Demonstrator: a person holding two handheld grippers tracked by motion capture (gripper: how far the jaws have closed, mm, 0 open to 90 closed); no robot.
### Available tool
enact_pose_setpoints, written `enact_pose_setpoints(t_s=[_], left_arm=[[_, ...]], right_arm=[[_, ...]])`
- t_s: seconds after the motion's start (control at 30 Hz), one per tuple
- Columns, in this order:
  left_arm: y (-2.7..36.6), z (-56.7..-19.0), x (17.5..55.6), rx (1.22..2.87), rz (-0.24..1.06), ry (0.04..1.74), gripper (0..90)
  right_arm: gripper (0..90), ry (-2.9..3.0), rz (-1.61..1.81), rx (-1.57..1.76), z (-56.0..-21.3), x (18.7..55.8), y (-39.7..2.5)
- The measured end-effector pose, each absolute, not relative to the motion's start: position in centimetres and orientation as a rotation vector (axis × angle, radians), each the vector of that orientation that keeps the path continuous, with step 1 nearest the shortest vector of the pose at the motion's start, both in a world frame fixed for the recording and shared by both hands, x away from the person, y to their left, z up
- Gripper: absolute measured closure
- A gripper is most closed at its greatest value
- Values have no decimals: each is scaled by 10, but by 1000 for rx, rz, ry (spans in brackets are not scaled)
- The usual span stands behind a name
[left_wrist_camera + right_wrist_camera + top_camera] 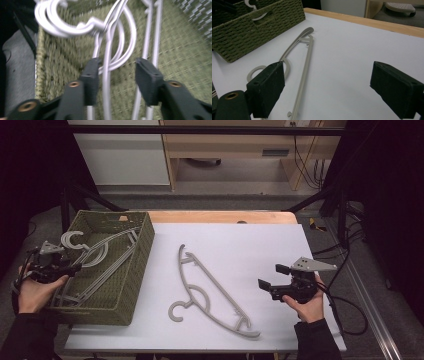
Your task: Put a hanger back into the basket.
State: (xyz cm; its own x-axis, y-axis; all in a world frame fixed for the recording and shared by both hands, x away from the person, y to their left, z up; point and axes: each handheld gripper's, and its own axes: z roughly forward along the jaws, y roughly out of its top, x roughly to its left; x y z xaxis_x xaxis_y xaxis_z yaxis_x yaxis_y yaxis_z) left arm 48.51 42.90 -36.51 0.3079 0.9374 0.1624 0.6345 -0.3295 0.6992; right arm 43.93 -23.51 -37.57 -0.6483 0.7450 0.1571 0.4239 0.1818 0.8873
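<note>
Several pale grey plastic coat hangers (95, 257) lie stacked in a woven olive-green rectangular basket (137, 270) at the left of a white surface (260, 245). Their hooks point to the basket's far left corner, and their long bars run diagonally across its floor, probably because they are too long to lie straight.

The left claw (75, 266), held in the person's left hand (35, 292), reaches in over the basket's left wall. In the left gripper view its jaws stand apart, released, straddling one thin grey bar and the looped neck of the hangers (107, 62). One jaw looks to be touching the loop, but nothing is gripped. This reads as lining up to pick one hanger from the stack.

Another grey plastic coat hanger (210, 292) of the same kind lies flat on the white surface, just right of the basket and apart from it. Its hook points toward the near edge, and its curved bar runs from mid-surface to the near right.

The right claw (272, 277) hovers above the surface well right of that hanger, jaws wide apart and holding nothing.

The basket walls hem in the stacked hangers, so one must rise clear before moving sideways. The surface to the right and far side is open, with room to lay another down.
</note>
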Motion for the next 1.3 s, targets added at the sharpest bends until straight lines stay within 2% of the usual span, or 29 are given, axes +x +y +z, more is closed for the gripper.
enact_pose_setpoints(t_s=[0.33, 0.53, 0.67, 0.9, 1.3], left_arm=[[391, -342, 462, 1891, 685, 1191, 225], [359, -339, 449, 1828, 634, 1065, 158], [343, -339, 440, 1798, 599, 990, 140], [310, -348, 427, 1843, 562, 884, 131], [299, -360, 420, 1859, 538, 838, 123]], right_arm=[[135, 2166, 1452, 1089, -372, 437, -232], [137, 2197, 1419, 1085, -372, 435, -224], [136, 2210, 1416, 1068, -371, 434, -221], [134, 2225, 1414, 1042, -370, 432, -216], [146, 2303, 1363, 1018, -372, 429, -197]])
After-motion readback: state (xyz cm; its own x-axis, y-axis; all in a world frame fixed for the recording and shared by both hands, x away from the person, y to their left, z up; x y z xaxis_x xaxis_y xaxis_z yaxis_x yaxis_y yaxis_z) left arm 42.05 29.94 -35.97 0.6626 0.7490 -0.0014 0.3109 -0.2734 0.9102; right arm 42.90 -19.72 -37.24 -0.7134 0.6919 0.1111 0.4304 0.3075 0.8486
